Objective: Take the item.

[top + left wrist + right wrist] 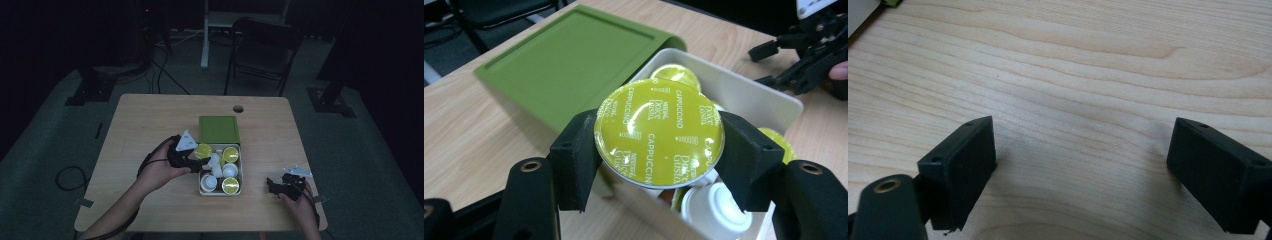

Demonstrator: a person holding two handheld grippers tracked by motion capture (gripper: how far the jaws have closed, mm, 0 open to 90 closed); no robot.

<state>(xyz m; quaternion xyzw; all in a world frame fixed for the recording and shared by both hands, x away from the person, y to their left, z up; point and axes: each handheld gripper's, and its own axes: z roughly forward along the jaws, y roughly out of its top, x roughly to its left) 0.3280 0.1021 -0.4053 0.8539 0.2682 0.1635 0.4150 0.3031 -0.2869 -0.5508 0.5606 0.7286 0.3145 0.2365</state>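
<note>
From above I see a pale wooden table [150, 125] in a dim room, with a white tray [241, 172] near its middle and a green lid [218, 130] lying flat just behind it, touching the tray's far edge. My left gripper [659, 145] is pinching a coffee capsule [659, 131] by its rim, one black jaw on either side, holding it over the tray's near-left corner. The capsule has a round, glossy yellow-green foil top printed with white repeating lettering that reads "Nescafé Dolce Gusto" and "Cappuccino", and a white body below. More capsules [230, 185] sit in the tray, some foil side up, some showing white undersides. My right gripper [1083, 165] rests low over bare wood near the table's right front edge, well apart from the tray, its jaws spread wide with nothing between them. A folding chair [262, 47] stands beyond the table.
</note>
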